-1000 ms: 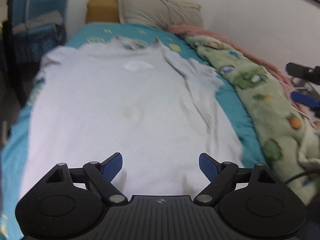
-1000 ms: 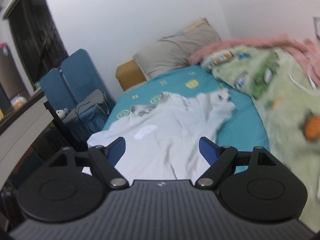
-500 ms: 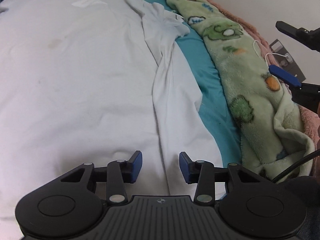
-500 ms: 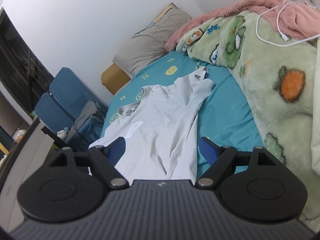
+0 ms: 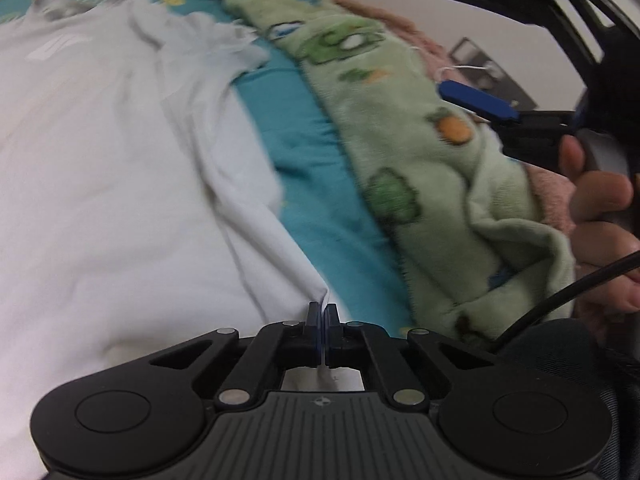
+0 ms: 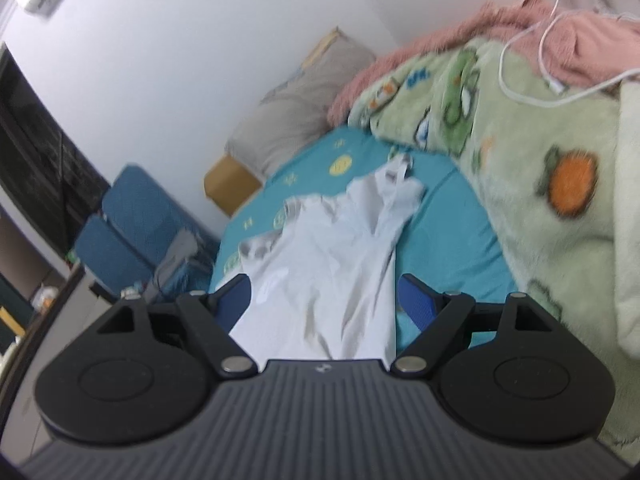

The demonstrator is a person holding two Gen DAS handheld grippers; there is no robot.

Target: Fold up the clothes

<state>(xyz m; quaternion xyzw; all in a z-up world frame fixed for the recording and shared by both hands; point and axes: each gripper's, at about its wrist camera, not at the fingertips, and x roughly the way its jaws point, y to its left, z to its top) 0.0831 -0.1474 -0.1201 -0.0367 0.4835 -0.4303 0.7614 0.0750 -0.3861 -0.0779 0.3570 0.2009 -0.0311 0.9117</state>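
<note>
A white shirt (image 5: 120, 180) lies spread flat on the teal bed sheet (image 5: 304, 140), collar at the far end. My left gripper (image 5: 322, 312) is at the shirt's near right hem corner. Its jaws are closing to a tight pinch on that corner, and white cloth shows between and behind the pads. In the right wrist view the same shirt (image 6: 332, 260) stretches away between the fingers of my right gripper (image 6: 326, 300), which stands open above it with nothing held. The right gripper (image 5: 440, 36) also shows at the upper right of the left wrist view, held by a hand (image 5: 600, 208).
A green fleece blanket (image 6: 540, 160) with cartoon prints runs along the bed's right side, with a pink blanket (image 6: 580, 40) and a white cable (image 6: 532, 80) on it. A grey pillow (image 6: 304, 108) sits at the head. Blue folding chairs (image 6: 124, 220) stand left of the bed.
My left gripper moved down and right to the shirt's hem corner and went from wide open to shut on it. The right gripper rolled and stayed open.
</note>
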